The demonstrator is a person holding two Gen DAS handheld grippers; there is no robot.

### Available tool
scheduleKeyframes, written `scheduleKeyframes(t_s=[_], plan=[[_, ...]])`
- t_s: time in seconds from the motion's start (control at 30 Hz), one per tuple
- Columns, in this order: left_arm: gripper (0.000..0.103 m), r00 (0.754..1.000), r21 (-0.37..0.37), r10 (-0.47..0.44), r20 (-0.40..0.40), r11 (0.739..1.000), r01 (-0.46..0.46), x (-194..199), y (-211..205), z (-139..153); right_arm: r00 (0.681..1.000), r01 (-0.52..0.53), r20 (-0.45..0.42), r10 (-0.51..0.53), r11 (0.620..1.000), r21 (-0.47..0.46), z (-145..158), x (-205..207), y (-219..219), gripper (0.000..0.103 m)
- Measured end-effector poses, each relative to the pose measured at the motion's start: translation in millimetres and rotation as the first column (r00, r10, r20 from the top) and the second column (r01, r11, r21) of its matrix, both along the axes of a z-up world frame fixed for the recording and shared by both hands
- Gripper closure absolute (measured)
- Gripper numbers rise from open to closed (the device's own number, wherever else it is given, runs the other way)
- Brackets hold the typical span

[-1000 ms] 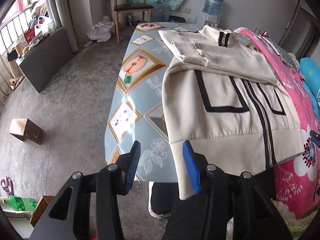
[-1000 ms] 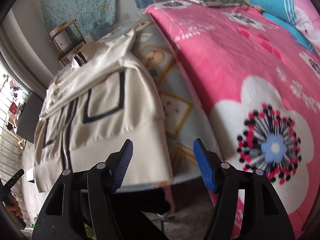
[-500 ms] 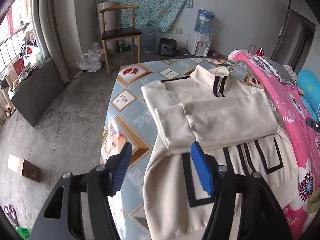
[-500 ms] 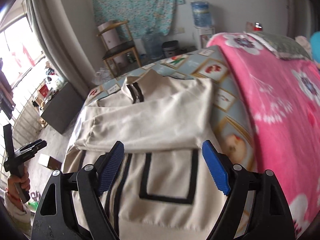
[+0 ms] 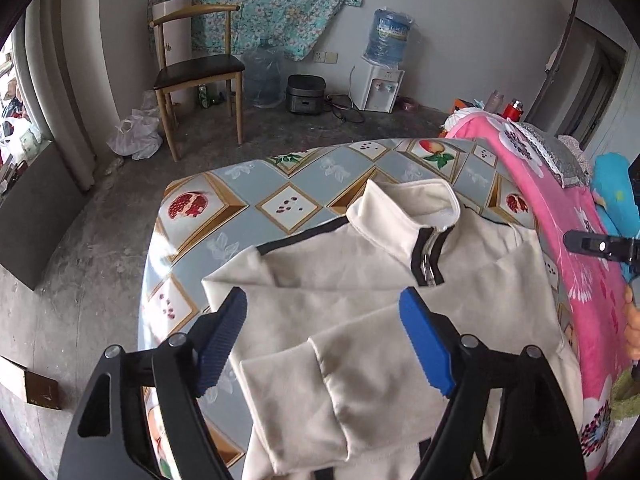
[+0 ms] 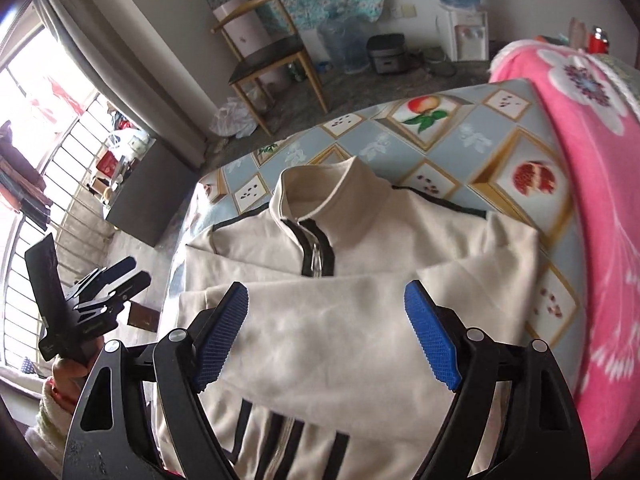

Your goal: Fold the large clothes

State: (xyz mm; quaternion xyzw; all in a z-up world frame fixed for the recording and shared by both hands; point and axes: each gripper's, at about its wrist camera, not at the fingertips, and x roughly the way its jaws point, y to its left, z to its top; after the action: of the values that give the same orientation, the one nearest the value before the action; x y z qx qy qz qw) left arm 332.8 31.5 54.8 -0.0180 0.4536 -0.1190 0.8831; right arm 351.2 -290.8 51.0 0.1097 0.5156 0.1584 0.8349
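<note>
A cream zip jacket (image 5: 360, 280) with black trim lies face up on the table, collar (image 5: 408, 208) at the far end and both sleeves folded across the chest. My left gripper (image 5: 322, 304) hovers over the folded sleeve cuff; its jaws are opening and nothing is between the pads. My right gripper (image 6: 326, 292) stands open above the sleeve laid across the jacket (image 6: 360, 240), gripping nothing. In the right wrist view the left gripper (image 6: 100, 292) shows at the left edge, held in a hand.
The table (image 5: 280, 200) wears a grey-blue cloth with fruit tiles. A pink flowered blanket (image 6: 600, 160) runs along its right side. Beyond the far edge stand a wooden chair (image 5: 200, 72) and a water dispenser (image 5: 384, 76). A cardboard box (image 5: 40, 388) lies on the floor.
Both grippers have travelled from the jacket's hem at the near table edge up toward the collar end. Both pairs of jaws stand wider than a second ago.
</note>
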Motion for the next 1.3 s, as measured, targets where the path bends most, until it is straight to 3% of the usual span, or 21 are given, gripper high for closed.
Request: scheduleKeyframes(t_s=[0.13,0.23,0.37,0.47,0.53,0.6,0.63,0.7,0.77,0.9,1.07,1.3], plan=[[0.026,1.0,-0.028,-0.007,-0.015,1.0,0.006,47.1,-20.0,-10.5,0.999,-0.006,-0.032,0.004,0.999,-0.054,-16.1,52.4,18.2,0.025],[0.026,0.998,-0.053,0.004,-0.056,0.999,-0.007,82.5,-37.4,-22.2,0.998,0.046,-0.043,-0.051,0.994,-0.099,-29.4,92.0,18.8,0.026],[0.026,0.996,-0.098,-0.029,-0.079,0.995,0.021,121.0,-67.7,-33.2,0.993,0.087,-0.065,-0.095,0.989,-0.117,-49.0,137.5,14.0,0.034],[0.026,0.997,-0.051,-0.006,-0.078,0.999,0.002,145.8,-87.1,-45.0,0.989,0.09,-0.109,-0.103,0.989,-0.119,-64.5,162.1,12.3,0.038],[0.032,0.997,0.01,0.018,-0.076,1.0,-0.017,157.4,-96.7,-55.7,0.982,0.087,-0.158,-0.106,0.989,-0.123,-76.4,174.1,12.1,0.043],[0.055,0.997,0.072,0.021,-0.079,0.997,-0.016,166.4,-105.7,-68.1,0.978,0.071,-0.184,-0.096,0.988,-0.138,-84.1,179.0,14.5,0.053],[0.06,0.996,0.094,0.013,-0.085,0.996,-0.005,169.9,-110.4,-74.7,0.978,0.061,-0.187,-0.088,0.988,-0.144,-85.9,179.4,16.4,0.059],[0.086,0.996,0.116,-0.006,-0.092,0.993,0.016,173.5,-115.8,-83.9,0.981,0.029,-0.188,-0.056,0.989,-0.143,-87.6,176.7,20.7,0.07],[0.096,0.997,0.136,-0.011,-0.08,0.991,0.022,171.2,-118.3,-86.1,0.986,0.008,-0.166,-0.037,0.985,-0.171,-83.9,168.6,24.0,0.093],[0.099,0.997,0.168,-0.081,0.004,0.983,0.079,148.6,-122.2,-67.8,0.997,-0.03,-0.071,0.017,0.982,-0.187,-61.5,140.2,25.7,0.094],[0.099,0.985,0.156,-0.159,0.062,0.977,0.148,108.9,-113.7,-37.0,0.998,-0.059,0.026,0.065,0.978,-0.2,-38.1,86.7,17.7,0.094],[0.099,0.968,0.173,-0.242,0.066,0.958,0.228,48.3,-109.8,-32.6,0.992,-0.095,0.059,0.114,0.961,-0.259,-49.8,23.3,15.7,0.094]])
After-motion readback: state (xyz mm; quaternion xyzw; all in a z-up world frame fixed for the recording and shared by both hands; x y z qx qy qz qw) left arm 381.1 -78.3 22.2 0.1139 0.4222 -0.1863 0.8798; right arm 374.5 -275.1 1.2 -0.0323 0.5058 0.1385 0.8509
